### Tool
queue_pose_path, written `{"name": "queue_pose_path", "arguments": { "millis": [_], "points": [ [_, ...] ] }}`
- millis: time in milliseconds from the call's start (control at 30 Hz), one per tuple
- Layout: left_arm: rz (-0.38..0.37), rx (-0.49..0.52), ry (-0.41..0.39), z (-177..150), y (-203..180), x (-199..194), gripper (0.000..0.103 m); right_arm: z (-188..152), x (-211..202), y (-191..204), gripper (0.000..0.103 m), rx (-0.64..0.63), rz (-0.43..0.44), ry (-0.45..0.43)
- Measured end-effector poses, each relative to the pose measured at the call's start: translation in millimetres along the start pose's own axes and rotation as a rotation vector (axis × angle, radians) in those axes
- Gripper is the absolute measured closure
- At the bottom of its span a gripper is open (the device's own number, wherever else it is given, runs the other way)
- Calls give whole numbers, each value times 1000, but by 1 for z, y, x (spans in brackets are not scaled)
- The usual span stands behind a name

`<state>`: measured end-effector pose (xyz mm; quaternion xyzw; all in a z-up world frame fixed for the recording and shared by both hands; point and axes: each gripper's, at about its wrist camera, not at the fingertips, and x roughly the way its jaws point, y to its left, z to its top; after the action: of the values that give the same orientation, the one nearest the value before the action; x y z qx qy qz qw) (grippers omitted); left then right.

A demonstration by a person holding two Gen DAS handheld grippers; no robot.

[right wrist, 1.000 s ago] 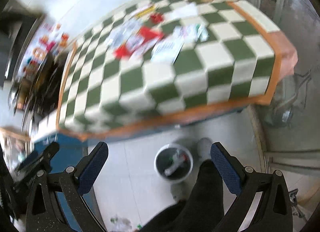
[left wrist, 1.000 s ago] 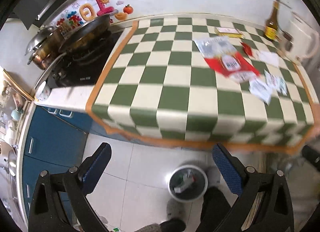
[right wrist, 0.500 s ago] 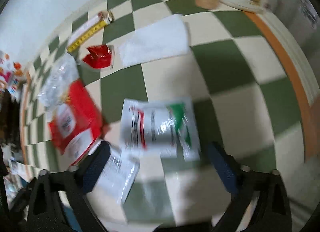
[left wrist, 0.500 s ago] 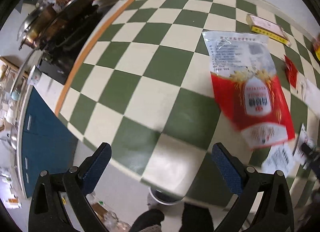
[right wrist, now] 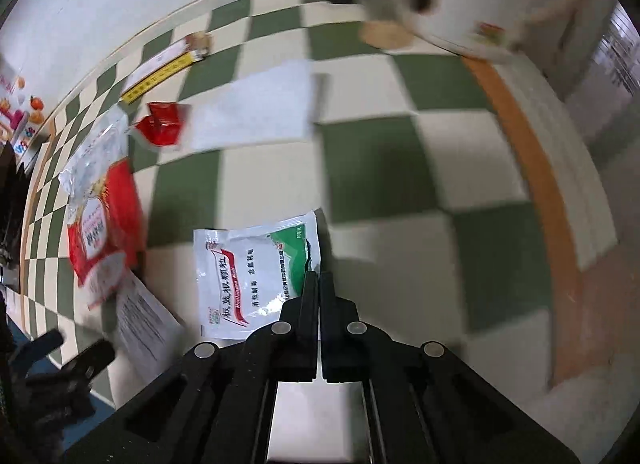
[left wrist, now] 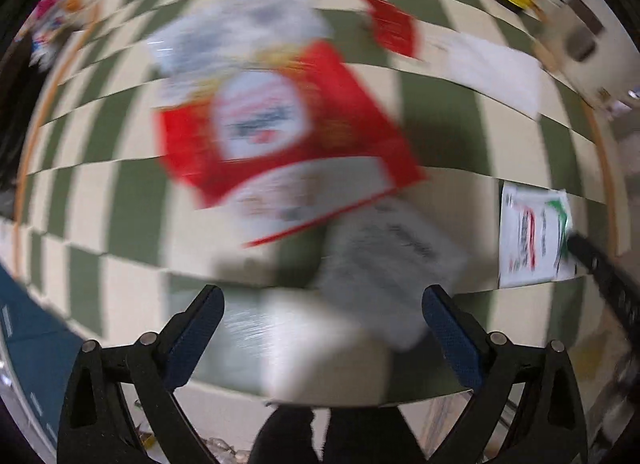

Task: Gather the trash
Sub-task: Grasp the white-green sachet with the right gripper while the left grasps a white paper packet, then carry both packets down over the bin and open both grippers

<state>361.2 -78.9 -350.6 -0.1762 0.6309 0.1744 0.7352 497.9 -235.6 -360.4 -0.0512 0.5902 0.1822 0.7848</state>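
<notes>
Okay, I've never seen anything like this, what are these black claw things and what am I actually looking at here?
No robot: a person holds two black pincer tools, each with a fisheye camera looking along its fingers. The left gripper is open above a blurred grey-white paper wrapper and a big red-and-white food bag. The right gripper has just closed, and its tips sit at the edge of a white sachet with green and red print; I can't tell whether they actually pinch it. All lies on a green-and-cream checked tabletop.
</notes>
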Motion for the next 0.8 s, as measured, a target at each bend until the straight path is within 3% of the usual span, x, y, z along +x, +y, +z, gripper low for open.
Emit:
{"name": "queue_pose_path", "arguments": {
  "millis": [67, 167, 200, 233, 267, 433, 700, 800],
  "points": [
    [-28, 20, 40, 2, -12, 13, 28, -9, -7, -19, 103, 22, -6, 7],
    [11, 68, -18, 0, -24, 9, 41, -24, -14, -40, 103, 63, -12, 23],
    [10, 80, -35, -2, -27, 6, 61, -27, -13, -45, 103, 78, -11, 29],
    [13, 92, -42, -2, -29, 3, 90, -31, -15, -49, 103, 91, -10, 30],
    [23, 104, -38, -2, -32, 2, 101, -33, -14, -51, 103, 99, -9, 31],
    [48, 113, -53, -10, -34, -10, 102, -44, -19, -53, 103, 112, 8, 28],
    [116, 140, -199, -34, -24, -71, 102, -48, -56, -25, 103, 74, 51, -50],
    [115, 128, -239, -39, -2, -87, 102, -53, -72, -11, 103, 62, 68, -82]
  ]
}}
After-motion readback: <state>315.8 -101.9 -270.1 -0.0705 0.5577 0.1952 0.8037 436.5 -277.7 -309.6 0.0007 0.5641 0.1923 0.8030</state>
